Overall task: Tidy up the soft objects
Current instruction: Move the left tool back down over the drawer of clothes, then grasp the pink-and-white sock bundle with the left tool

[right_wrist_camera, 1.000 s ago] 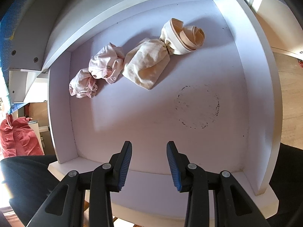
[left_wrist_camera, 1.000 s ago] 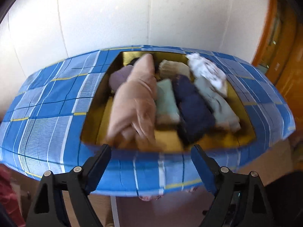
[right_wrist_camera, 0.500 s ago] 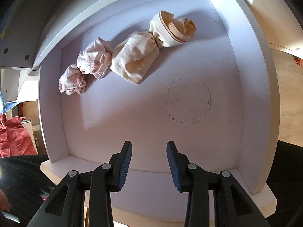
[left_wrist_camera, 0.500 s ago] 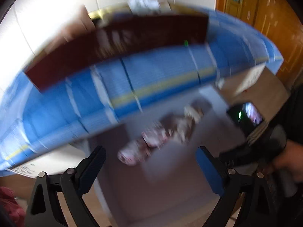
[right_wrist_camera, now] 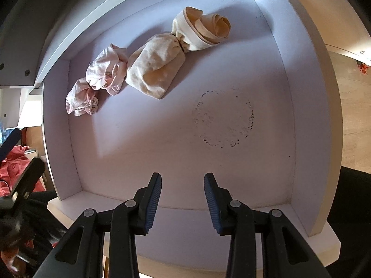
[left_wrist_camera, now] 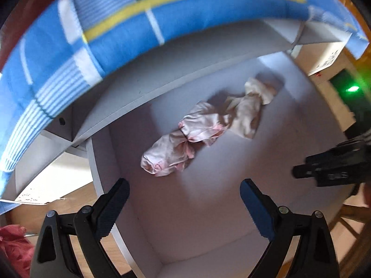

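White open drawer (right_wrist_camera: 308, 106) of a white cabinet, seen from above; its floor carries a faint dotted ring stain (right_wrist_camera: 223, 118) toward 3 o'clock of centre. Sunlight falls across the drawer floor and casts sharp shadows. Above the drawer, at 12 o'clock in the left wrist view, a blue checked cloth (left_wrist_camera: 129, 34) with white and yellow stripes overhangs the cabinet top. Wooden floor (right_wrist_camera: 350, 115) shows at 3 o'clock in the right wrist view. A red cloth (right_wrist_camera: 16, 164) lies at 9 o'clock, outside the drawer.
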Motion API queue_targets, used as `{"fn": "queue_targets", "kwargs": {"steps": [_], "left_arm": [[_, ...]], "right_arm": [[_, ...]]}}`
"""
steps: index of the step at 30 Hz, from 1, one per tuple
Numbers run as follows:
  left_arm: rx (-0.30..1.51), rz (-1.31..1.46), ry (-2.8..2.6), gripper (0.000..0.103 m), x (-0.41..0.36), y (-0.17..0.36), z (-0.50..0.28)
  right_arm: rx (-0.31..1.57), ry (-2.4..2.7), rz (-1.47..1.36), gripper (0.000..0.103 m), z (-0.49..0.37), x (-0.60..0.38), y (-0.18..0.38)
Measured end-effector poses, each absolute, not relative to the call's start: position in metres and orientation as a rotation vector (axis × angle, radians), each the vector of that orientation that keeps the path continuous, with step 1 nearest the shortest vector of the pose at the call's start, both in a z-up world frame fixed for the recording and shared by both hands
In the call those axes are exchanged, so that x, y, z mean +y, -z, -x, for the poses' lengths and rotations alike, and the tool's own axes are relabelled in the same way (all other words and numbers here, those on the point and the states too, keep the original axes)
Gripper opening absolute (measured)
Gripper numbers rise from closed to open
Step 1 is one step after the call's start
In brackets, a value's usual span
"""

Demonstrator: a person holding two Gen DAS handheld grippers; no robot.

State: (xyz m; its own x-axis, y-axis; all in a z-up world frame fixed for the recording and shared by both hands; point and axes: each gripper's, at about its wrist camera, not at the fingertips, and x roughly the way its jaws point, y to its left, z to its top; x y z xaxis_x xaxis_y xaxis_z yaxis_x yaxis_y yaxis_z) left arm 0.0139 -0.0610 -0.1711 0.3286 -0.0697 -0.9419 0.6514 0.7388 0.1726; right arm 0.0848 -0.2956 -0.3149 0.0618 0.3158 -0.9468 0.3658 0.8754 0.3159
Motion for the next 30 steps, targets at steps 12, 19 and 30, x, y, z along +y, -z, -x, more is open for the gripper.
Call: {"fn": "queue_targets", "kwargs": {"steps": [12, 19, 30], "left_arm": [[1.255, -0.578, 0.494, 0.097, -0.065, 0.212, -0.036], [1.275, -0.547, 0.492, 0.097, -0.067, 0.217, -0.042], [1.26, -0.544, 0.466, 0.097, -0.071, 0.223, -0.057]], "right_arm": [[1.556, 0.052, -0.571, 0.038, -0.08, -0.299, 0.322], [1.562, 0.051, -0.568, 0.038, -0.08, -0.294, 0.326], [1.566, 0.046, -0.571, 0.038, -0.079, -0.292, 0.333]]}}
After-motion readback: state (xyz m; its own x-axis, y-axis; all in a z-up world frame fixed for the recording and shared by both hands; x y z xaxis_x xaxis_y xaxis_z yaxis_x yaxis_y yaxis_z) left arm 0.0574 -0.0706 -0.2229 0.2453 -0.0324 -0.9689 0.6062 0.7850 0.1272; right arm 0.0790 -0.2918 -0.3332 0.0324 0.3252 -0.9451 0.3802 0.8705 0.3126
